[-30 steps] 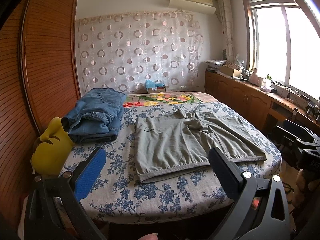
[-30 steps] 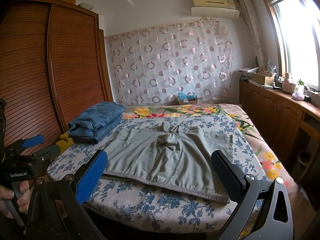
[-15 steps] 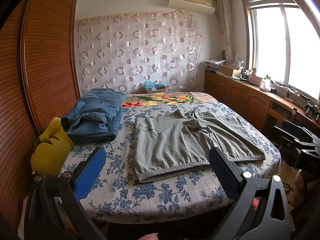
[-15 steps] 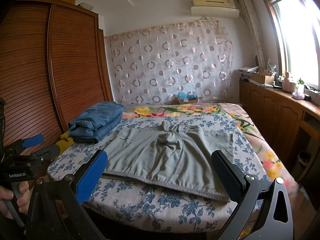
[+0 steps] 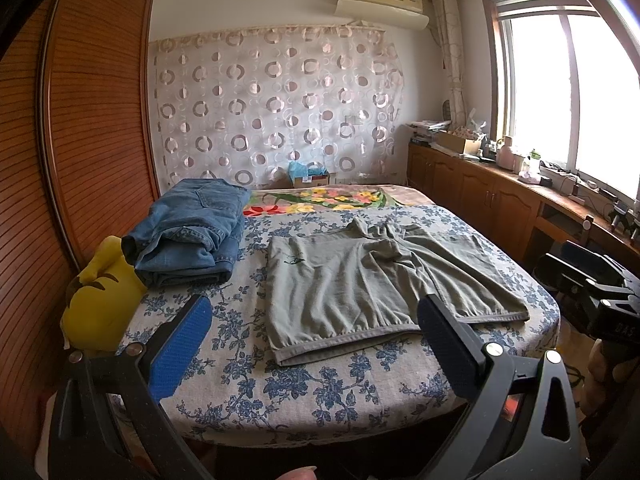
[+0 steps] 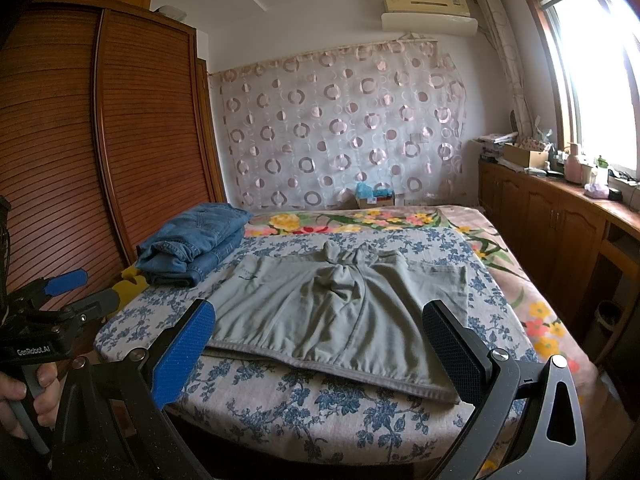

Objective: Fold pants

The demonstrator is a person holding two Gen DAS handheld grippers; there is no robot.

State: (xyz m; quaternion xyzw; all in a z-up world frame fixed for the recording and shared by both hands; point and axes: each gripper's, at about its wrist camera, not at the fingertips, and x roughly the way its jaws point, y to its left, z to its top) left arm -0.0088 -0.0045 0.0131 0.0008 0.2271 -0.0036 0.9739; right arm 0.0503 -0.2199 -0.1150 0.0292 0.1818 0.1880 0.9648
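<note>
- Viewing through the left wrist camera: left gripper [image 5: 312, 332] has its jaws wide apart and empty. The grey-green pants [image 5: 372, 280] lie flat on the bed [image 5: 320, 404], centre of frame, beyond the fingertips and untouched. The waistband hem runs across the frame, nearest the jaws; the bunched crotch points to the upper centre. Folded jeans [image 5: 192, 232] sit at centre left, apart from the pants.
- Viewing through the right wrist camera: right gripper [image 6: 320, 344] also has its jaws spread, holding nothing. The pants [image 6: 340, 312] fill the centre, with the hem between the two fingers and slanting down to the lower right.
- Judgement: both grippers stand about equally near the hem, one per corner.
</note>
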